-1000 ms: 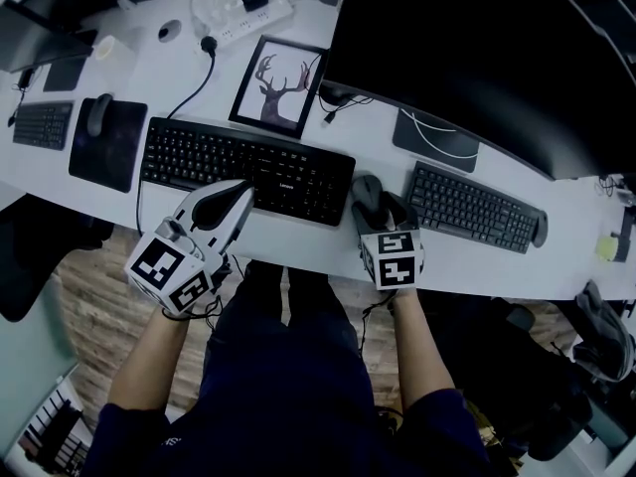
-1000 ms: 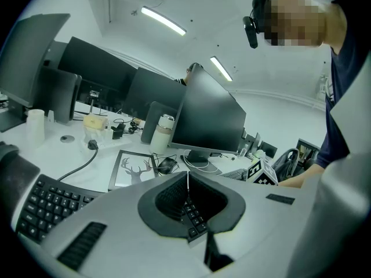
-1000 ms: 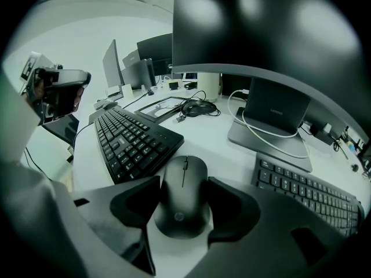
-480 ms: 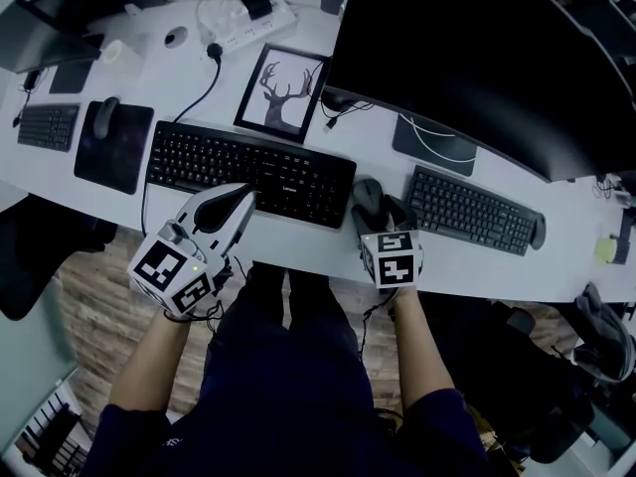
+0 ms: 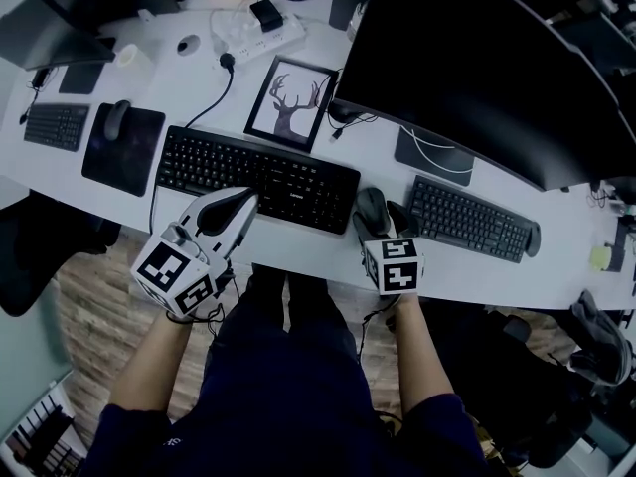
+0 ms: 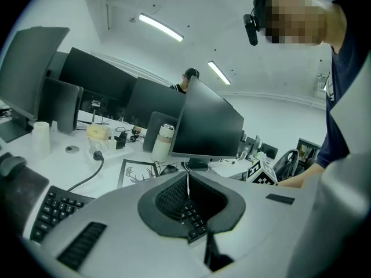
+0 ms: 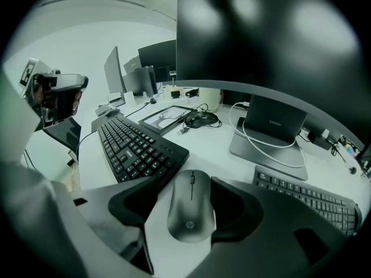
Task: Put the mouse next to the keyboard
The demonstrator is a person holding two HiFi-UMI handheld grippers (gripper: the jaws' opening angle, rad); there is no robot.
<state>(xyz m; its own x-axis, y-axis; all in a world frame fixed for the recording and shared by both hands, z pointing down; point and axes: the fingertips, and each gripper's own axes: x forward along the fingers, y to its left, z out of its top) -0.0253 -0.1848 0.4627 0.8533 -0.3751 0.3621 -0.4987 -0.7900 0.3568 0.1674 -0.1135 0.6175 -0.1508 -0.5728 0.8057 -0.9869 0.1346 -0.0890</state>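
A grey mouse (image 5: pixel 371 205) (image 7: pixel 191 204) lies on the white desk (image 5: pixel 328 251), just off the right end of the black keyboard (image 5: pixel 258 172) (image 7: pixel 139 146). My right gripper (image 5: pixel 383 217) (image 7: pixel 192 185) points down over it. Its jaws have just been opening and stand open, with the mouse between them and a gap showing at the left pad. My left gripper (image 5: pixel 248 199) (image 6: pixel 186 181) hovers over the keyboard's front edge, jaws shut with nothing in them.
A second keyboard (image 5: pixel 467 222) lies right of the mouse, below a big dark monitor (image 5: pixel 477 58). A framed deer picture (image 5: pixel 291 102) stands behind the black keyboard. At the left are a mouse pad (image 5: pixel 122 147) with another mouse, and a small keyboard (image 5: pixel 57 125).
The head view has tilted, so the desk sits slightly lower and to the right in the picture. Both grippers stay where they were, with the mouse still between the right jaws.
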